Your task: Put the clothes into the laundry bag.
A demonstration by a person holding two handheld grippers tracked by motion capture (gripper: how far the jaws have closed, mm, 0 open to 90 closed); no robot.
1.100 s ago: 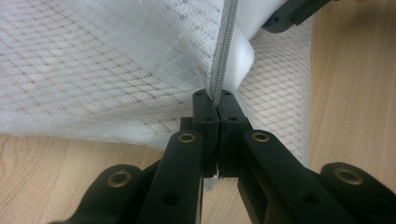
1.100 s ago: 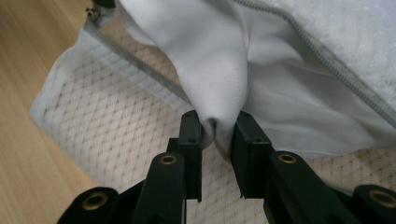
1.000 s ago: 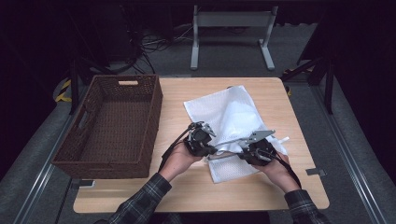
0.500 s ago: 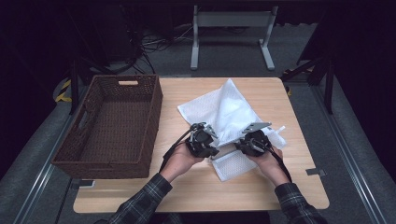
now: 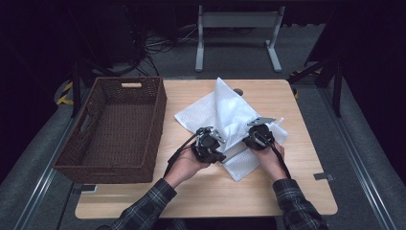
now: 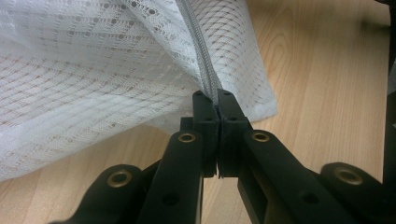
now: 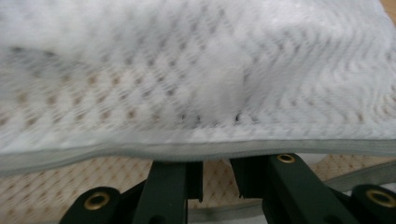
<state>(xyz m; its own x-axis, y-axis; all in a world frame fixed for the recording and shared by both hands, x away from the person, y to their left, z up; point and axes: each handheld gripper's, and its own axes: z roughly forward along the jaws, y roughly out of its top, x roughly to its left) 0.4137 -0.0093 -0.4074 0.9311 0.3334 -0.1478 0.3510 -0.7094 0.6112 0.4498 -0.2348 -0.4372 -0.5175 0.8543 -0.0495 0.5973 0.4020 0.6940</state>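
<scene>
We found a white mesh zip bag (image 5: 230, 122) lying on the wooden worktop (image 5: 306, 191), right of a brown wicker basket (image 5: 115, 129), with its far corner raised into a peak. The left tongs (image 6: 217, 105) were pressed together, pinching the bag's grey zip seam (image 6: 201, 56) near a corner. The right tongs (image 7: 217, 179) stood slightly spread beneath a grey-bound edge of the bag (image 7: 140, 151); we could not confirm that they gripped it. We judged the bag light, limp and prone to sagging or folding on itself. We judged the stitched zip tape and bound edges the soundest holds, as the open netting could snag or slip.
</scene>
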